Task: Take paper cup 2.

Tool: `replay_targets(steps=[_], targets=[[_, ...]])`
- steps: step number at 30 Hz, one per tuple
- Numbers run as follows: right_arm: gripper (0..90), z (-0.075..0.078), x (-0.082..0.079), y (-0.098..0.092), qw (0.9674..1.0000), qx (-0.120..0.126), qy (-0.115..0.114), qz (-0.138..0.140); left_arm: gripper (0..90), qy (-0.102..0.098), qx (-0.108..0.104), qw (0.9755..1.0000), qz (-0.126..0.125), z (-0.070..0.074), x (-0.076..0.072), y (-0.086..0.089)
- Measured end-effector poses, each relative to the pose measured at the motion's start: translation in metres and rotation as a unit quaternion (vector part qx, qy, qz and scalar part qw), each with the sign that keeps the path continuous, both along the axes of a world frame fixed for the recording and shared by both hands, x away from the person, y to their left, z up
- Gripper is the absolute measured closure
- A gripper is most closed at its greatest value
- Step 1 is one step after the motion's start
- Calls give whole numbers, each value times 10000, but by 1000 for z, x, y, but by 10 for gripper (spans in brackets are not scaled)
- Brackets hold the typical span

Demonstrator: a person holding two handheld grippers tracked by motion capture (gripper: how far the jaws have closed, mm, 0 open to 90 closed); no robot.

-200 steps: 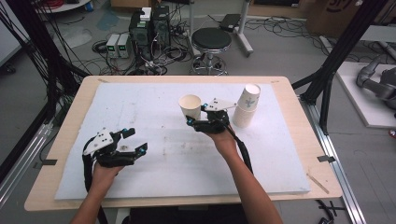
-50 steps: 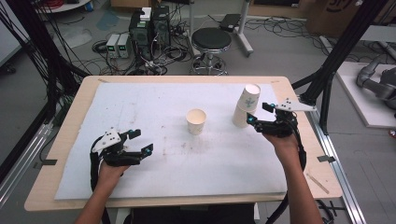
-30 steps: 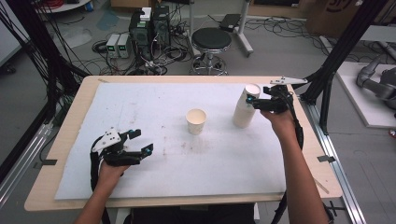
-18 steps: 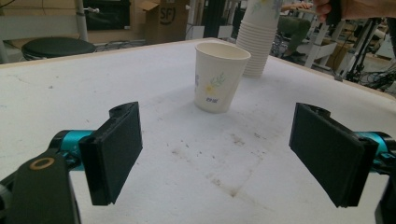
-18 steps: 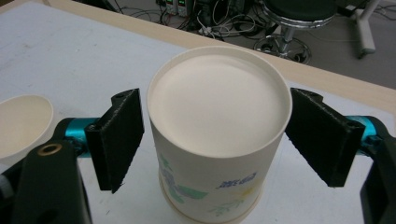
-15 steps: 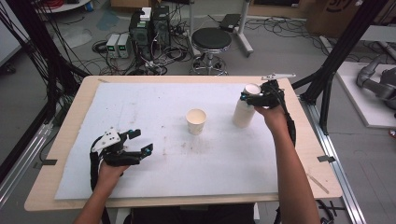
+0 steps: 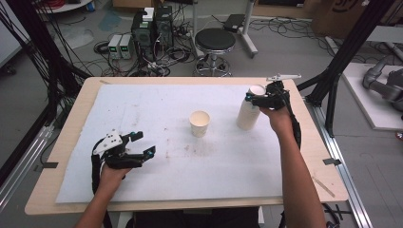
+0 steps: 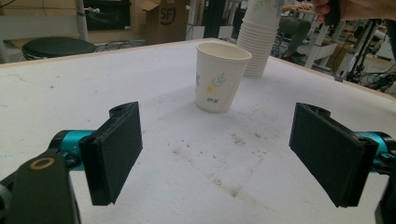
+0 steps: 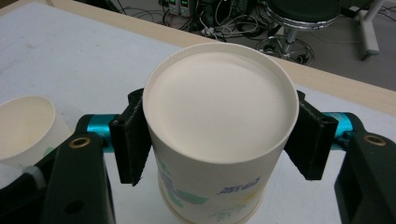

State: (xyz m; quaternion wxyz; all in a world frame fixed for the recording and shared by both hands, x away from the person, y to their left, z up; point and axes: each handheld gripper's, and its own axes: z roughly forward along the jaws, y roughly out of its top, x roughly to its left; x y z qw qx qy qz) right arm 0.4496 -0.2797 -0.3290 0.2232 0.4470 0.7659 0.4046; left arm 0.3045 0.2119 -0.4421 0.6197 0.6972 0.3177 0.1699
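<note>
Right claw [image 7: 257,99] clamps the top cup of the cup stack [image 7: 248,111].
Its jaws have just been closing; the stack stands near the tabletop's [image 7: 71,123] far right corner. Left claw [image 7: 138,145] wide, empty.

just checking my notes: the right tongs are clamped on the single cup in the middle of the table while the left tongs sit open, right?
Not quite. The right tongs are clamped on the top cup of the stack of cups near the table's far right, not on the single cup, which stands alone mid-table. The right gripper view shows the pads against that top cup. The left tongs do sit open.
</note>
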Motion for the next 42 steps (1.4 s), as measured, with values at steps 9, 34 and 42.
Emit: replay_targets(steps=[9, 34, 42], targets=[[327, 24, -5, 0, 9995, 37, -287, 93, 171, 10, -5, 10000, -10, 0, 0, 0], [332, 71, -55, -15, 9950, 182, -813, 554, 171, 18, 16, 9999, -155, 0, 0, -2], [333, 59, -87, -5, 9894, 297, -792, 1178, 136, -56, -142, 9996, -239, 2, -1, -6]])
